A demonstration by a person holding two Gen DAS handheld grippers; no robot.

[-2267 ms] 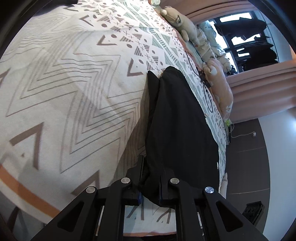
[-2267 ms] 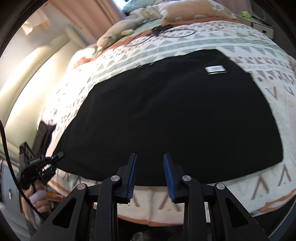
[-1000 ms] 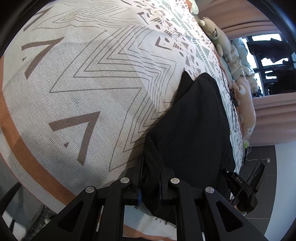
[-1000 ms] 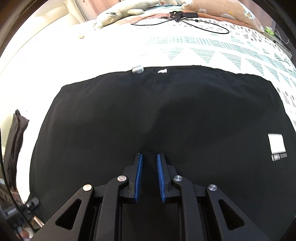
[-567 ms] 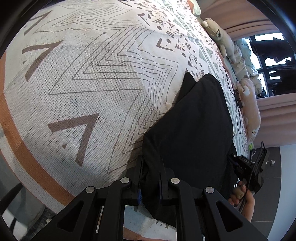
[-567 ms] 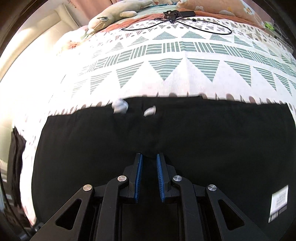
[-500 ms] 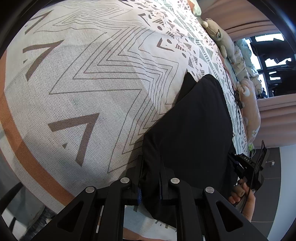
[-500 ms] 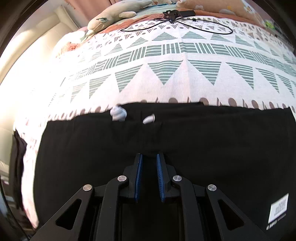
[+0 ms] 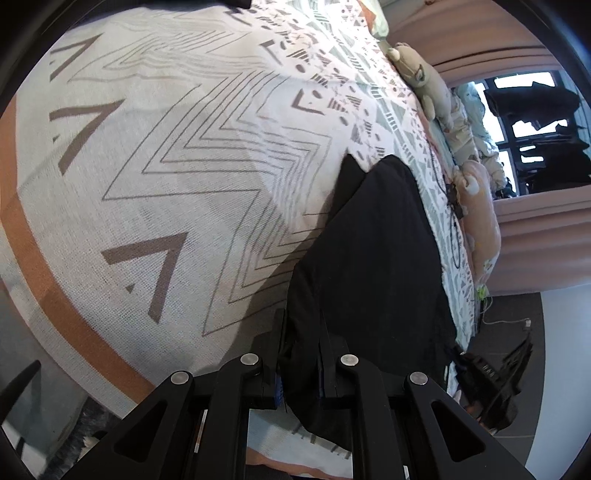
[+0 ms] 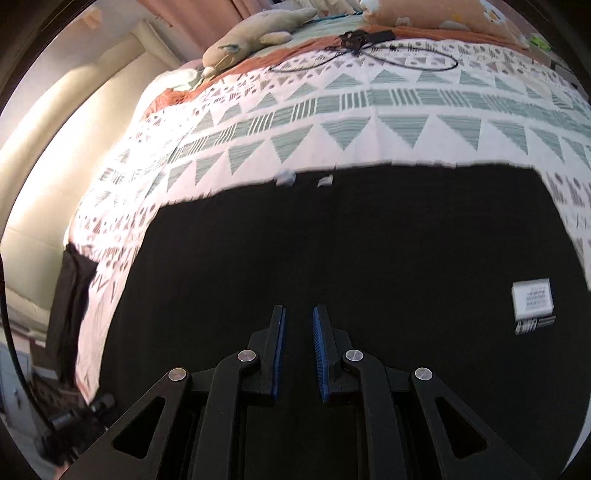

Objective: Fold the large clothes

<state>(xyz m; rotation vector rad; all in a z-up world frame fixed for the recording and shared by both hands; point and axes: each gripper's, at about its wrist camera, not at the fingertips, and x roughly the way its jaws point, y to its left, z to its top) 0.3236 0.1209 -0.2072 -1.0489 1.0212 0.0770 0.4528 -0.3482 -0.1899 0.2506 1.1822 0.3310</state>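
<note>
A black garment (image 9: pixel 380 258) lies flat on the patterned bedspread (image 9: pixel 166 166). My left gripper (image 9: pixel 301 321) is shut on its near corner, by the orange border at the bed's edge. In the right wrist view the garment (image 10: pixel 332 258) fills the lower half. A white label (image 10: pixel 532 295) shows at right, and two white cord tips (image 10: pixel 286 178) sit at the far edge. My right gripper (image 10: pixel 298 312) hovers over the cloth, fingers slightly apart and nothing visibly pinched. The left wrist view also shows the right gripper (image 9: pixel 487 373), held by a hand at the garment's far side.
Plush toys (image 10: pixel 255 27) and a black cable (image 10: pixel 369 51) lie along the far side of the bed. A dark cloth (image 10: pixel 72 295) hangs at the bed's left side. Dark floor (image 9: pixel 517 314) lies past the bed's end, with curtains and a window behind.
My right gripper has drawn back from the garment's far edge, which stays where it lay on the pattern. The left gripper keeps its hold and has barely moved.
</note>
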